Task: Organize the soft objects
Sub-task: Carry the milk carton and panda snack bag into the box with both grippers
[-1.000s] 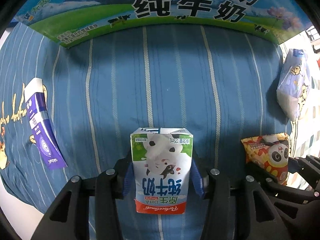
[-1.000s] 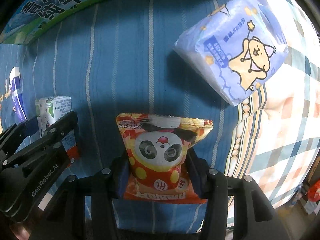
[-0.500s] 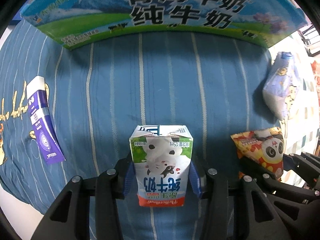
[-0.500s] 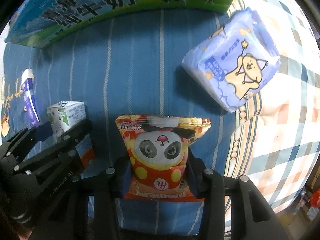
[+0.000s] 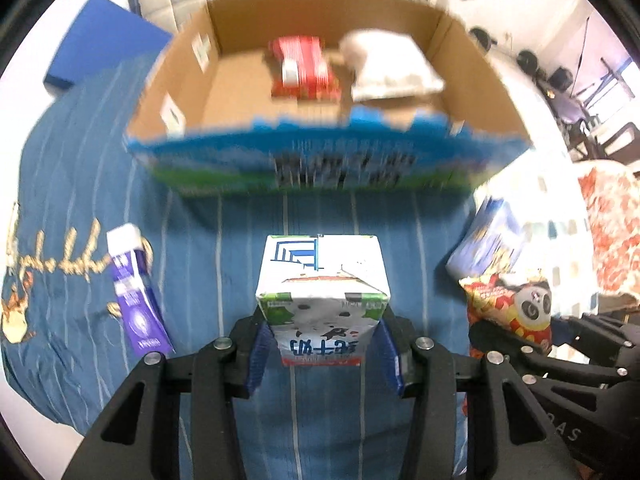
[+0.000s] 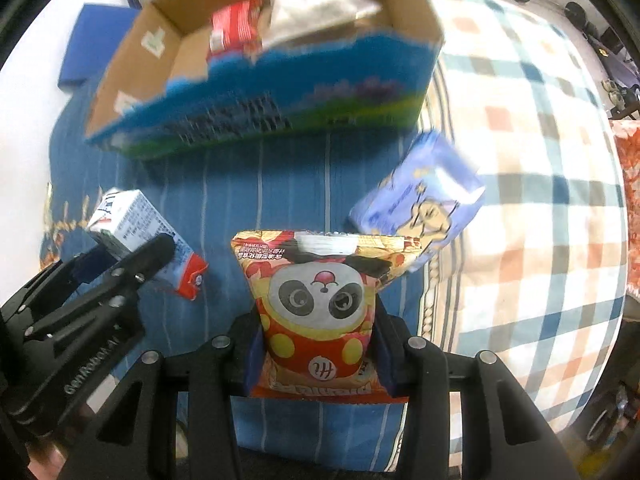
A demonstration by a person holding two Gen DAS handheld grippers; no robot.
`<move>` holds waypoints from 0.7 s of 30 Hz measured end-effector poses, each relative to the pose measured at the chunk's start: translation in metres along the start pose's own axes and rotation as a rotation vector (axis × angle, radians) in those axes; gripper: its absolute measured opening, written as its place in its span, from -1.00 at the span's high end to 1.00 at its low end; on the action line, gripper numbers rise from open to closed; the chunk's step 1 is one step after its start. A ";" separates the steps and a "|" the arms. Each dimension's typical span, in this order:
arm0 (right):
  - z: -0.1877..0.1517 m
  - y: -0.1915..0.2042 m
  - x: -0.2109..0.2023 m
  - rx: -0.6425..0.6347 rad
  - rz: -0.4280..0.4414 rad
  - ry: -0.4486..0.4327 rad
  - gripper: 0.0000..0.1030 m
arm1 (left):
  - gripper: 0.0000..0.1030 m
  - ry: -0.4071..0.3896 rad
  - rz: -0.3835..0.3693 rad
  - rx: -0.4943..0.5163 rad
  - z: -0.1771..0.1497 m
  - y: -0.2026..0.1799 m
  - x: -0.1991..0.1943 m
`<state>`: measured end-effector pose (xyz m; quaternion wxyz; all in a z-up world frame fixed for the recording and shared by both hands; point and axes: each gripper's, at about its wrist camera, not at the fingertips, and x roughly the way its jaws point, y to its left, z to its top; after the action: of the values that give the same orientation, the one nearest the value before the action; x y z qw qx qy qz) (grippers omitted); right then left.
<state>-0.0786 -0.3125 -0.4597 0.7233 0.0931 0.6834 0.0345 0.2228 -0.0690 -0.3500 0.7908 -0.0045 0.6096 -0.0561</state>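
Both hand-held grippers have risen since a second ago, so the open top of the milk-brand cardboard box (image 5: 320, 160), seen then only as a printed side wall, now shows its inside. A red packet (image 5: 304, 66) and a white soft pack (image 5: 390, 70) lie in it, both blurred.

The left hand-held gripper (image 5: 323, 340) is closed on a small milk carton (image 5: 322, 292), its blue pads pressed against the carton's two sides; the carton is held off the blue striped bedsheet (image 5: 200, 248), tilted so its top faces the camera. The right hand-held gripper (image 6: 316, 344) is likewise clamped on a panda snack bag (image 6: 320, 304), gripped at its lower half and raised above the sheet, just in front of the box.

Lying on the sheet are a purple tube-like package (image 5: 136, 292) to the left and a pale blue tissue pack (image 6: 420, 200) to the right, at the edge of the plaid blanket (image 6: 540, 200). A dark blue flat item (image 5: 100, 44) lies beyond the box on the left.
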 end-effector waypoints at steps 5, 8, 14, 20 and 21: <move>0.015 -0.003 -0.036 -0.002 0.028 -0.078 0.10 | 0.16 -0.133 0.001 -0.001 0.021 -0.002 -0.042; 0.028 -0.001 -0.064 -0.003 0.049 -0.145 0.10 | 0.16 -0.221 -0.013 -0.009 0.042 -0.001 -0.071; 0.069 0.001 -0.099 0.001 0.067 -0.258 0.10 | 0.16 -0.315 -0.008 0.005 0.094 0.011 -0.096; 0.119 0.007 -0.094 0.017 0.046 -0.286 0.10 | 0.16 -0.261 -0.057 -0.035 0.141 0.042 -0.066; 0.129 0.008 -0.088 0.018 0.033 -0.280 0.10 | 0.16 -0.250 -0.063 -0.045 0.145 0.046 -0.061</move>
<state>0.0444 -0.3320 -0.3655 0.8100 0.1145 0.5745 0.0271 0.3513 -0.0263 -0.2575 0.8580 -0.0483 0.5071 -0.0659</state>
